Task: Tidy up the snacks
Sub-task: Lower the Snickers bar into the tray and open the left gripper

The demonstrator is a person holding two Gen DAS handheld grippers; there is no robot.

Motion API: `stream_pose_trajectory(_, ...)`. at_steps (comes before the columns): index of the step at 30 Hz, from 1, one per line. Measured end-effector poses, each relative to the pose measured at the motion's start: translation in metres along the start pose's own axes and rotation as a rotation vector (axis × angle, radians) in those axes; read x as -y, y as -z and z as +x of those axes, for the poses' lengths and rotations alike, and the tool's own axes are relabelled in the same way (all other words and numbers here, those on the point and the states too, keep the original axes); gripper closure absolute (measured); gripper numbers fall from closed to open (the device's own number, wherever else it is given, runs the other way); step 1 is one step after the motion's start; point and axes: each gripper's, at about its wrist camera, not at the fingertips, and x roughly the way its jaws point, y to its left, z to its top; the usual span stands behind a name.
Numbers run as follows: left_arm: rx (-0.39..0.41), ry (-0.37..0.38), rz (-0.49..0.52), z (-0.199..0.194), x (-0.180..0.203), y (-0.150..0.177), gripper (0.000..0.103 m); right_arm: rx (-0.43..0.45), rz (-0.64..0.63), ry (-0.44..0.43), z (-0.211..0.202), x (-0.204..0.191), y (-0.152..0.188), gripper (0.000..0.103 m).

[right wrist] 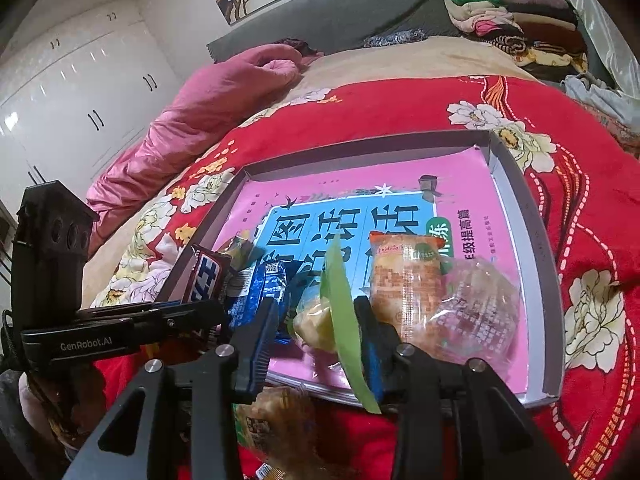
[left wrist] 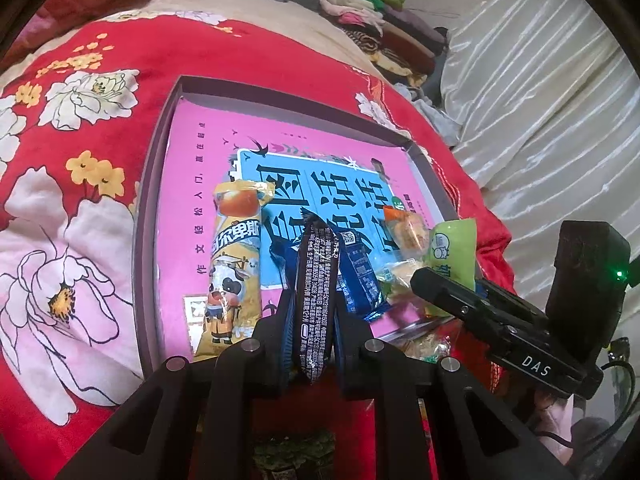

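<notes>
Left hand-held gripper (left wrist: 310, 316) clenched on black snack bar (left wrist: 312, 300); right hand-held gripper (right wrist: 316, 332) grasping green packet (right wrist: 344, 312). Both over near edge of box tray (right wrist: 536, 216). Several snacks inside; more loose below on bed. Roughly midway.

a home bedroom: red floral quilt (right wrist: 580, 216) on a bed, white wardrobe (right wrist: 80, 92), stacked folded clothes (right wrist: 516, 20)

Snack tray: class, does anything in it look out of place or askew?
Yes. The snacks crowd the near end of the tray, overlapping at angles, such as the blue packet and orange packet, and a pink book lines its floor.
</notes>
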Motion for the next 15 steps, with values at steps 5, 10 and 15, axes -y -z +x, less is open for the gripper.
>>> stream_pose_trajectory(5,0.0,-0.003,-0.001,-0.002,-0.001,0.001,0.085,0.01,-0.015,0.021,-0.006,-0.001,0.001,0.064)
stream_pose_trajectory(10,0.004,-0.006,0.001,-0.005,-0.001,0.0,0.084,0.017,-0.027,0.039,-0.009,-0.002,0.001,0.064)
stream_pose_trajectory(15,0.007,-0.008,0.002,-0.008,-0.001,0.0,0.083,0.028,-0.041,0.065,-0.014,-0.002,0.003,0.062)
